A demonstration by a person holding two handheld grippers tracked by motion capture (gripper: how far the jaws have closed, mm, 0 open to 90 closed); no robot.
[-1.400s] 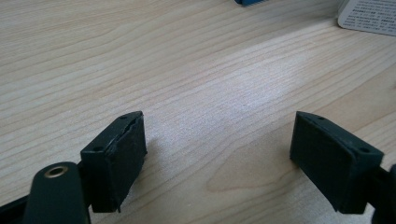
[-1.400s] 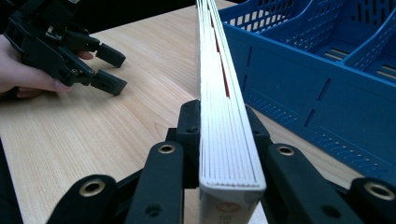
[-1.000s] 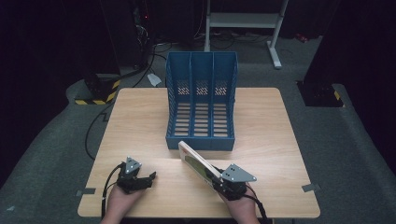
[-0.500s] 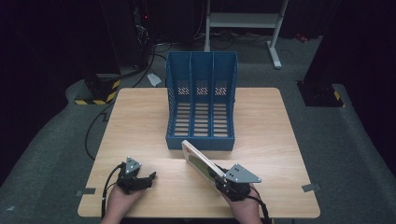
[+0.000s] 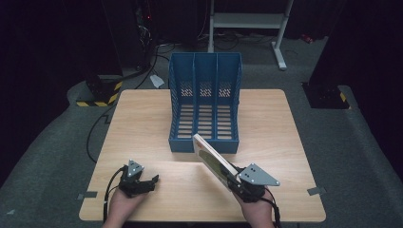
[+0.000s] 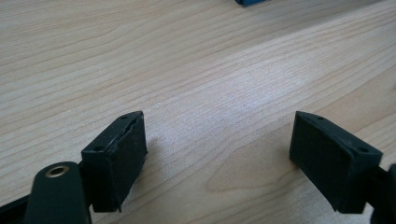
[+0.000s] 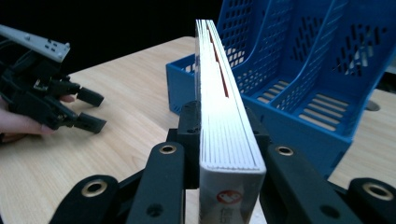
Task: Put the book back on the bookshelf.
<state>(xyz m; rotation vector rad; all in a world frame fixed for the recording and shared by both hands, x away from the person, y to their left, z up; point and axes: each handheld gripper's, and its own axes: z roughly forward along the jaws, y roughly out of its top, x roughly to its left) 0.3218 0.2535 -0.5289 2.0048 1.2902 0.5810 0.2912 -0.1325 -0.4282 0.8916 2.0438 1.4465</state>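
The right tongs [image 5: 234, 176] clamp a book [image 5: 212, 159] on edge, its long axis running from them toward the 3-slot blue file rack [image 5: 205, 104] just beyond. The left tongs [image 5: 151, 180] gape wide over bare bench [image 5: 142, 123], holding nothing.

book [image 7: 223, 121]: white page edges, thin red marks seen along the top; cover pale with a green-yellow patch
rack [image 5: 205, 102]: blue, walls perforated, floor slotted
table [image 5: 142, 123]: light wood grain
left gripper [image 5: 151, 181]: black, grey plate
right gripper [image 5: 232, 179]: black, grey plate, brass-coloured rivets
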